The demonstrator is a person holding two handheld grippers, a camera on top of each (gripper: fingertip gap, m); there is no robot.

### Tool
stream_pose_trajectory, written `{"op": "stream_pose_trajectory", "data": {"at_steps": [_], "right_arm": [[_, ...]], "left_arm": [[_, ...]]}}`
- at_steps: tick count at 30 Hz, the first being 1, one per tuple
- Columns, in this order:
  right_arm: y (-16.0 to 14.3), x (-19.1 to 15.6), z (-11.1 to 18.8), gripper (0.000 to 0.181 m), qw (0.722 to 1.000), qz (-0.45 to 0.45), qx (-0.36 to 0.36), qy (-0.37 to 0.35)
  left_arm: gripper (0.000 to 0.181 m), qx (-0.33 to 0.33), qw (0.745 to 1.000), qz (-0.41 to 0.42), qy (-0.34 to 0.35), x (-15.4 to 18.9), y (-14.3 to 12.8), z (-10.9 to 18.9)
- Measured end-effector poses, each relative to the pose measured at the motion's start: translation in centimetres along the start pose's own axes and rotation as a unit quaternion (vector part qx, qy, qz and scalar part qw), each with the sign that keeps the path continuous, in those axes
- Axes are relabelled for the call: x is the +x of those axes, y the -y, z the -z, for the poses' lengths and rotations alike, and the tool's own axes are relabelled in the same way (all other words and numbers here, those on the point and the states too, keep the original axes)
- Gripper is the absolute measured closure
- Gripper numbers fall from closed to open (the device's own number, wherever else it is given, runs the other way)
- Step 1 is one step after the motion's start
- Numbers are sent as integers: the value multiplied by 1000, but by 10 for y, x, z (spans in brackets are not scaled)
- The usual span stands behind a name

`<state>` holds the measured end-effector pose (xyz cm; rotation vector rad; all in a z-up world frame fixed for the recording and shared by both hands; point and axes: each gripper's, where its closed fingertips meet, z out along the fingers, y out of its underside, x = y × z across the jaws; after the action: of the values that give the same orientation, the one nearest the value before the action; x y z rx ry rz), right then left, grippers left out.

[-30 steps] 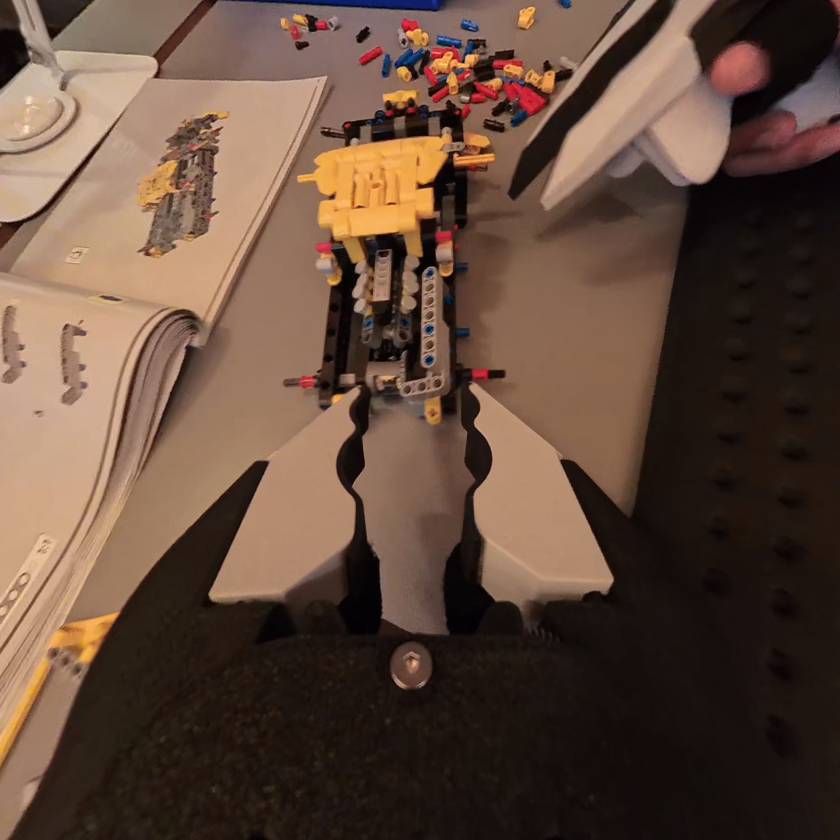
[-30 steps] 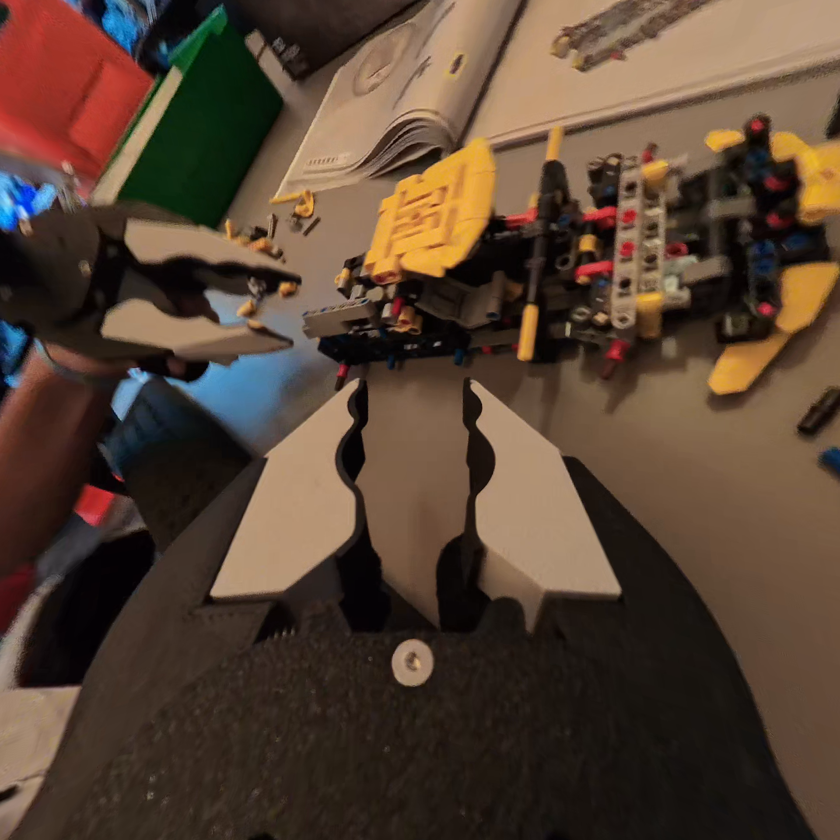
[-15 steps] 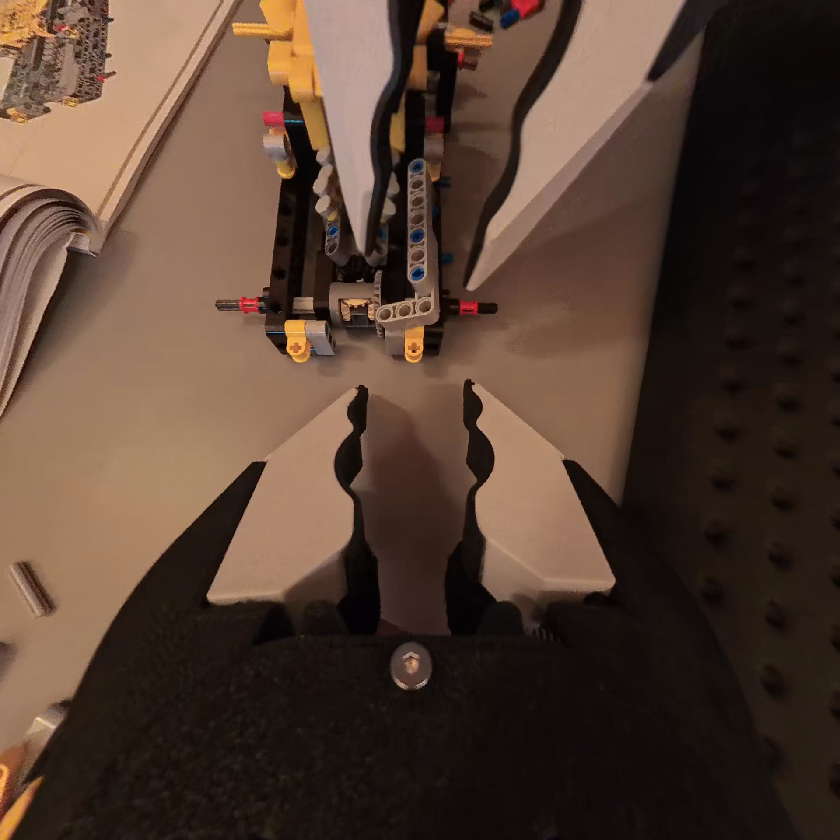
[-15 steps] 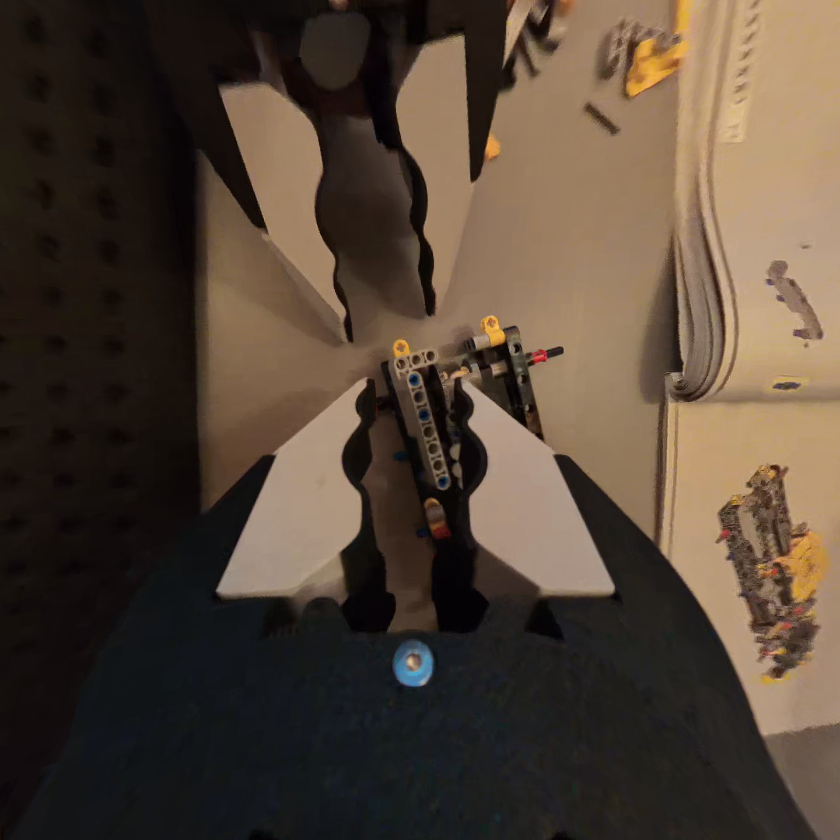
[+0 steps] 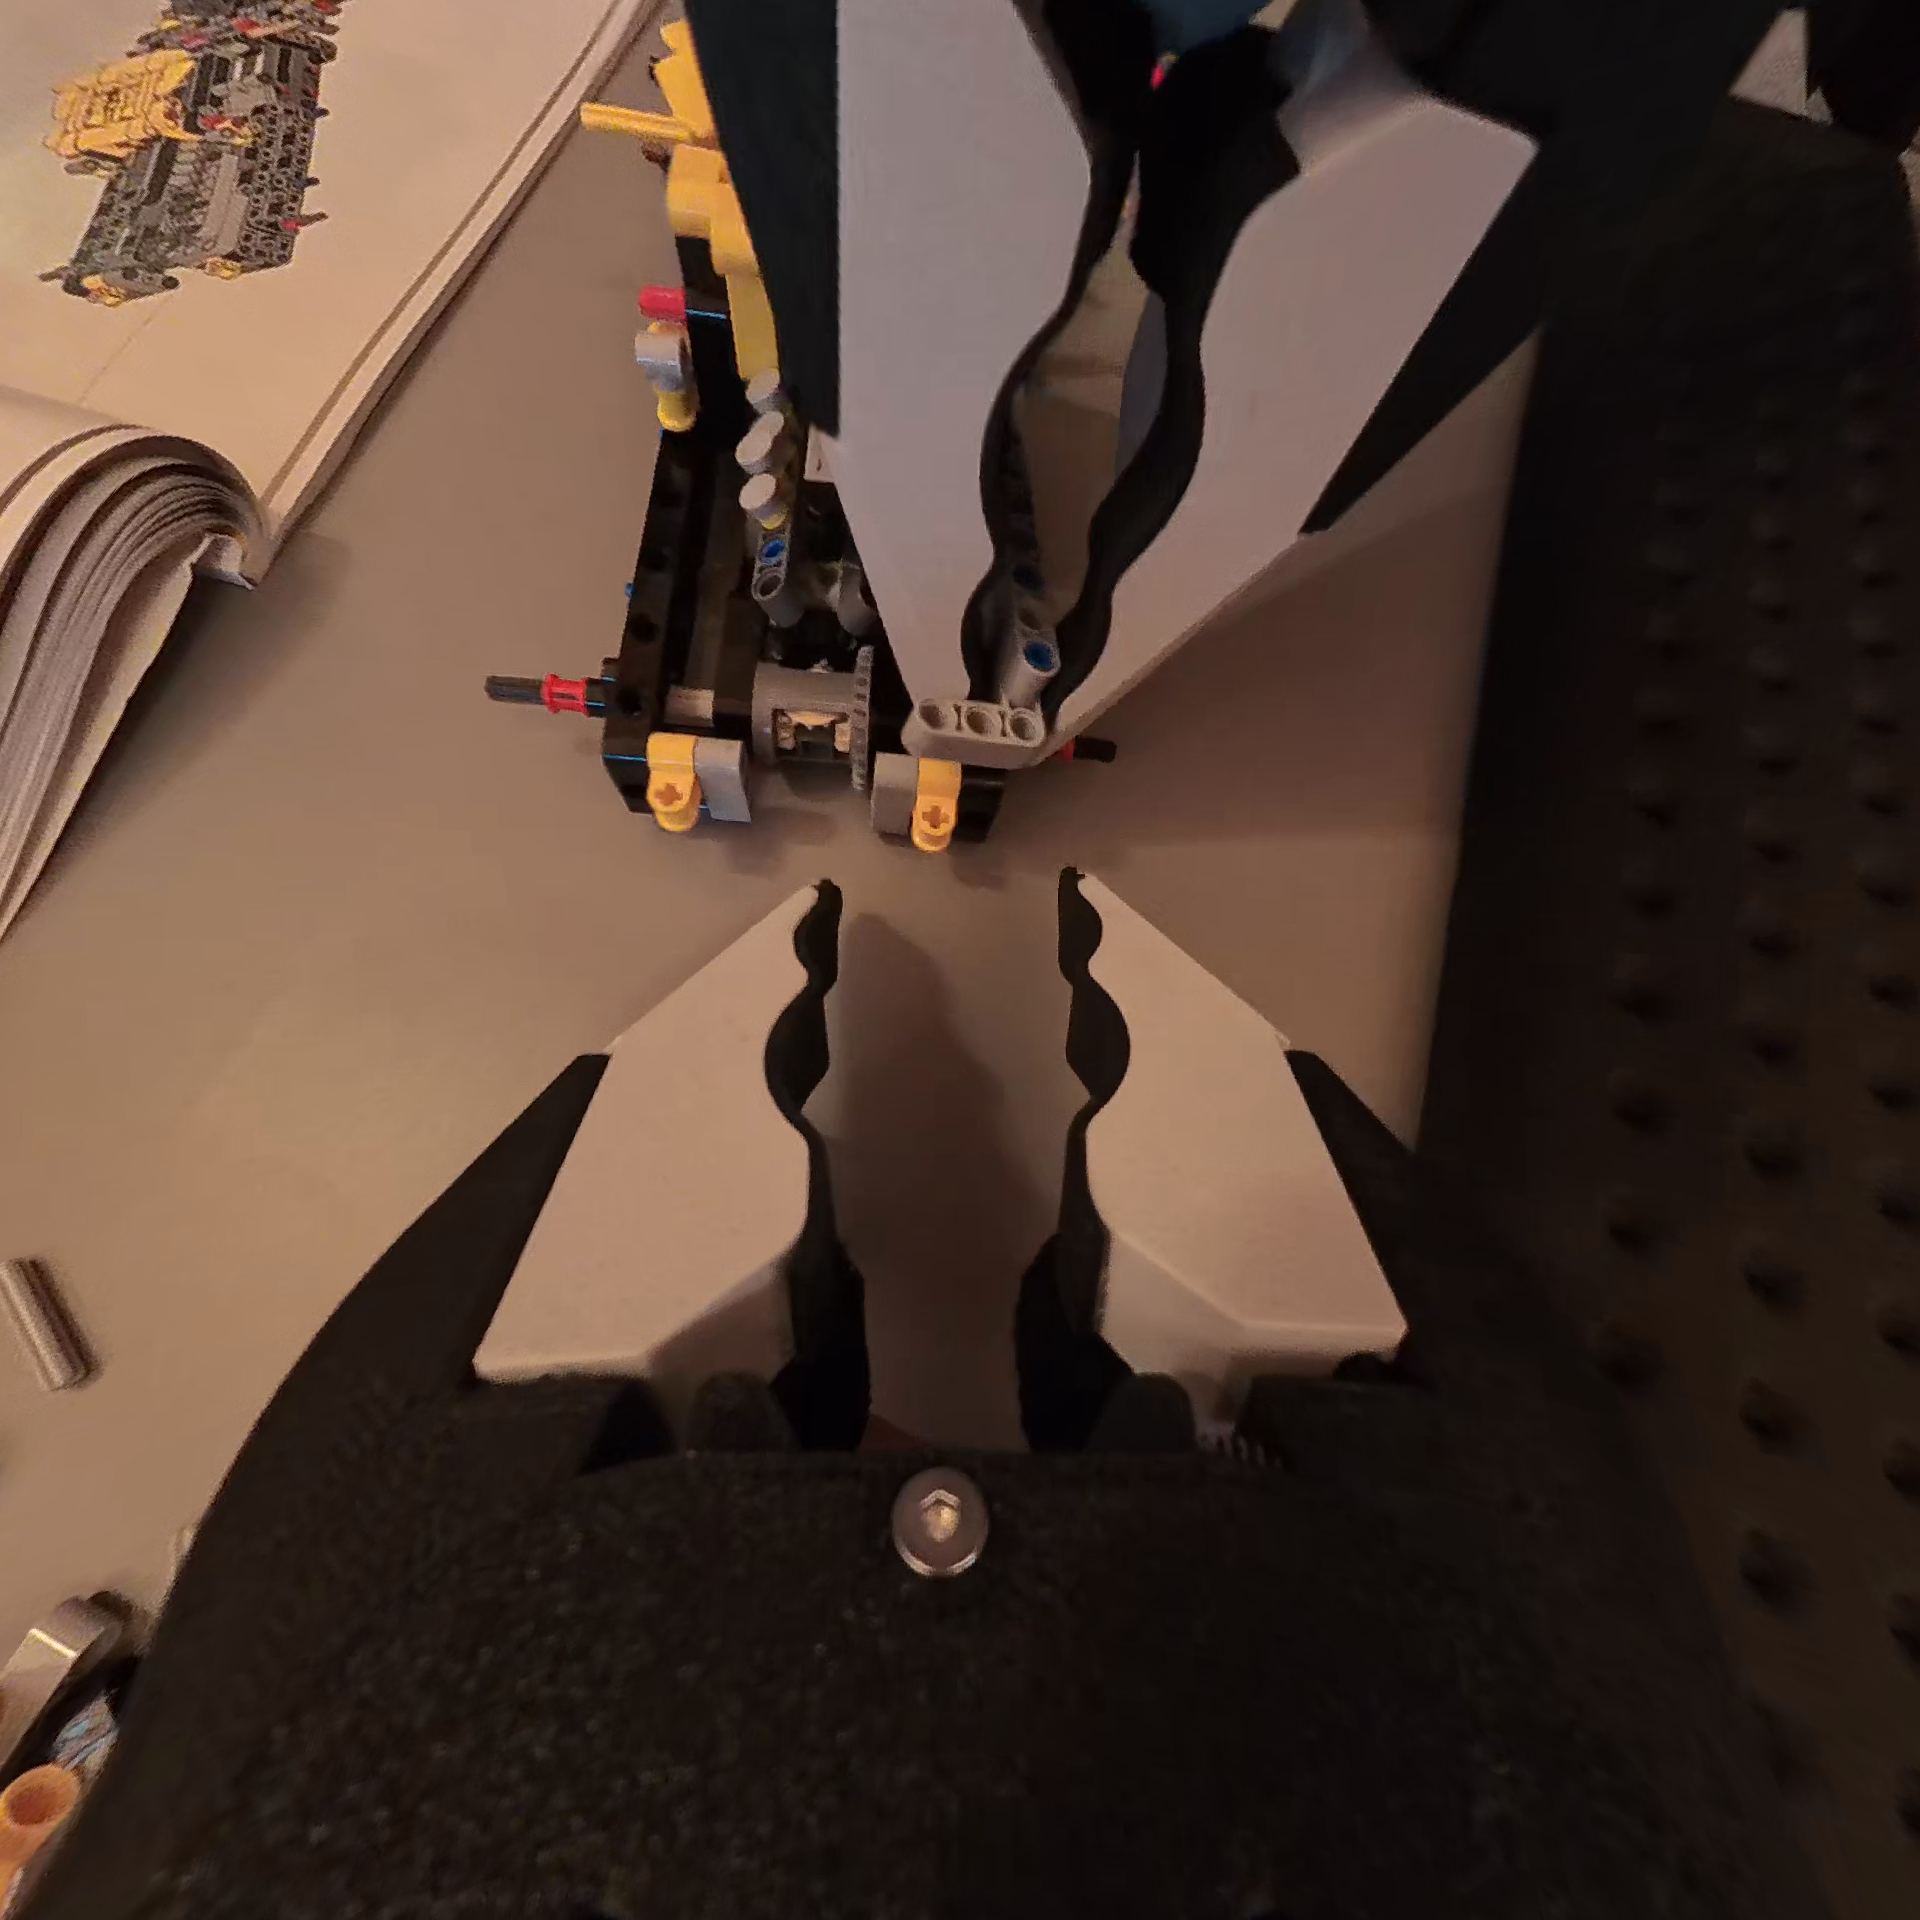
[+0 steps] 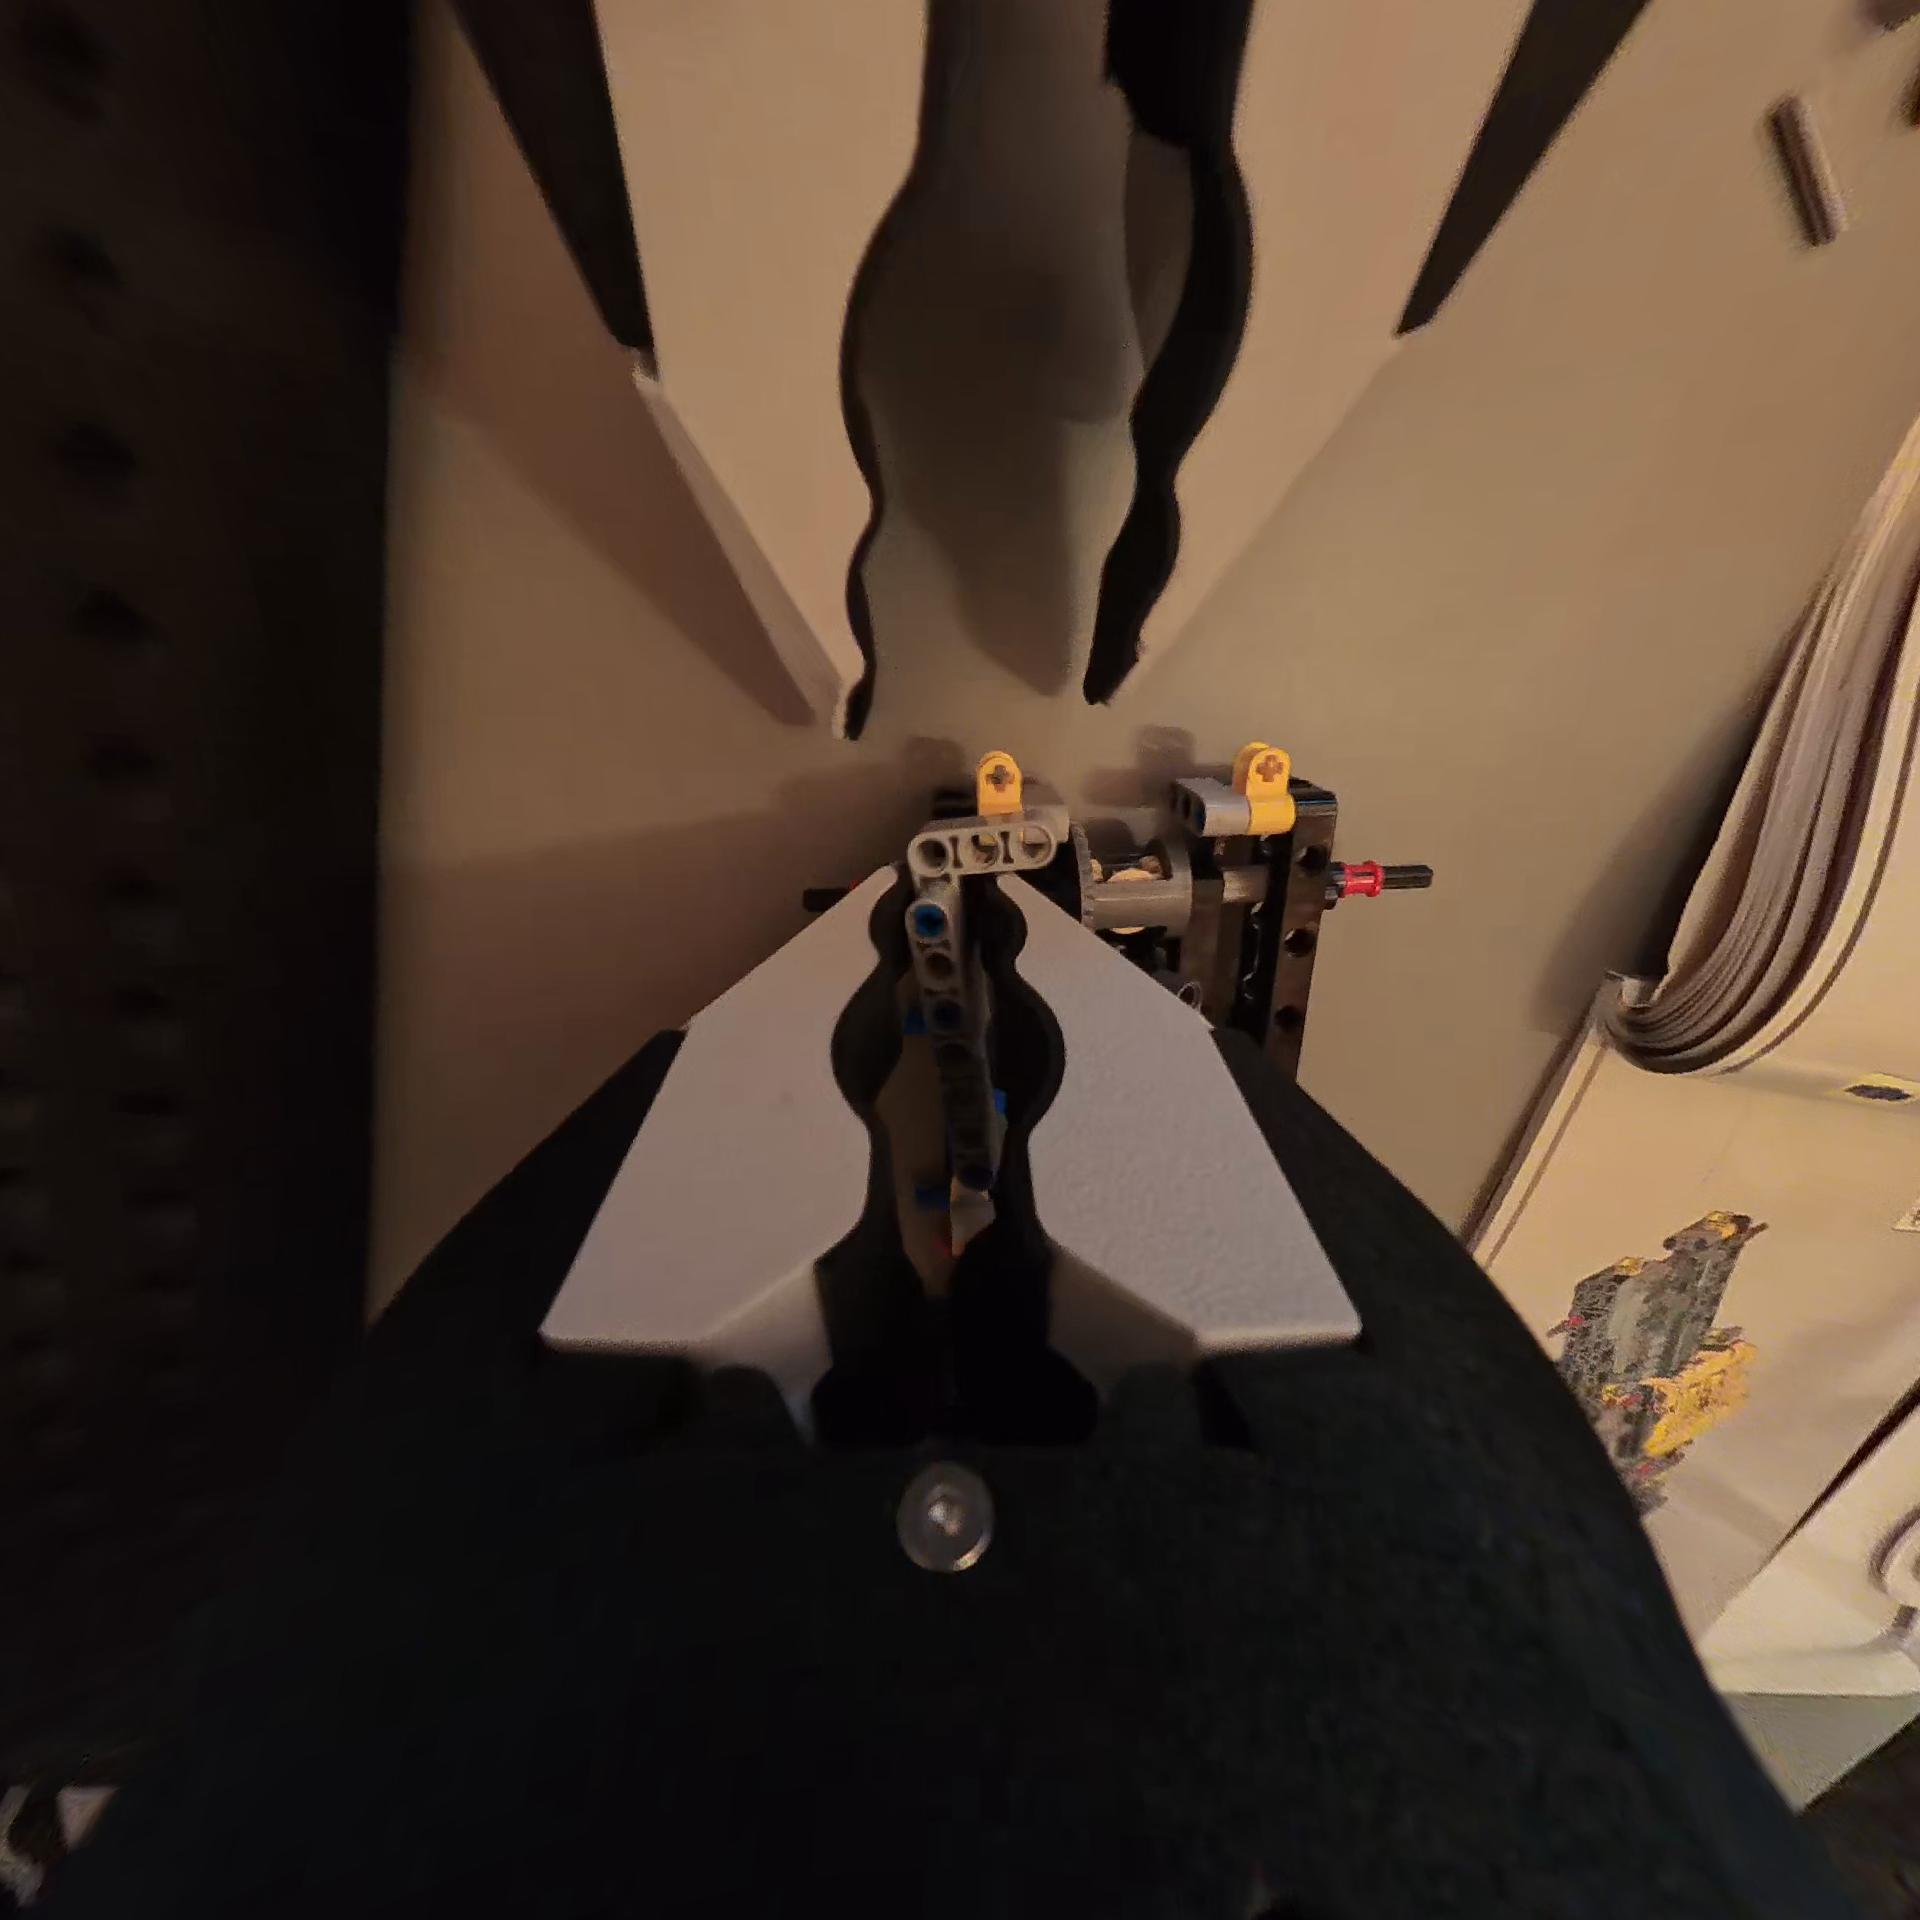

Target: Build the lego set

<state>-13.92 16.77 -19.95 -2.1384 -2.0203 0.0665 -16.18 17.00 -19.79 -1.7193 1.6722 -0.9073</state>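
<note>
Right hand-held gripper [image 6: 951, 914] covers model [image 5: 727, 665] beside booklet [image 5: 125, 540].

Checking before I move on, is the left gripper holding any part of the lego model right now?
No, the left gripper is open and empty, just short of the lego model.
</note>
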Motion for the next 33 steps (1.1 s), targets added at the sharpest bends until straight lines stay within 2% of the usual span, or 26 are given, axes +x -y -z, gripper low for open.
{"op": "stream_pose_trajectory", "data": {"at_steps": [4, 7, 10, 13, 18, 22, 26, 31, 33], "right_arm": [[-1, 7, 10, 172, 998, -34, 46, -3], [12, 20, 41, 172, 988, -79, 131, 3], [25, 33, 84, 175, 967, -112, 228, 12], [31, 44, 119, 175, 945, -130, 299, 13], [37, 51, 166, 175, 898, -151, 412, 27], [40, 55, 192, 175, 846, -165, 506, 34], [37, 53, 209, 175, 781, -165, 600, 45], [19, 55, 217, 175, 694, -176, 695, 67], [11, 57, 218, 175, 676, -180, 712, 63]], "left_arm": [[139, 6, 1000, 11, 7, -4, 1, 2], [139, 51, 998, 46, -11, -6, 14, 10], [139, 163, 983, 77, -28, -14, 51, 29], [139, 295, 953, 71, -20, -26, 94, 57], [140, 388, 918, 28, -74, -17, 143, 88], [143, 408, 908, 18, -97, -21, 171, 104], [148, 413, 900, 18, -139, -19, 184, 113], [144, 367, 923, 4, -115, -22, 165, 94], [142, 343, 935, -4, -93, -19, 155, 78]]}}
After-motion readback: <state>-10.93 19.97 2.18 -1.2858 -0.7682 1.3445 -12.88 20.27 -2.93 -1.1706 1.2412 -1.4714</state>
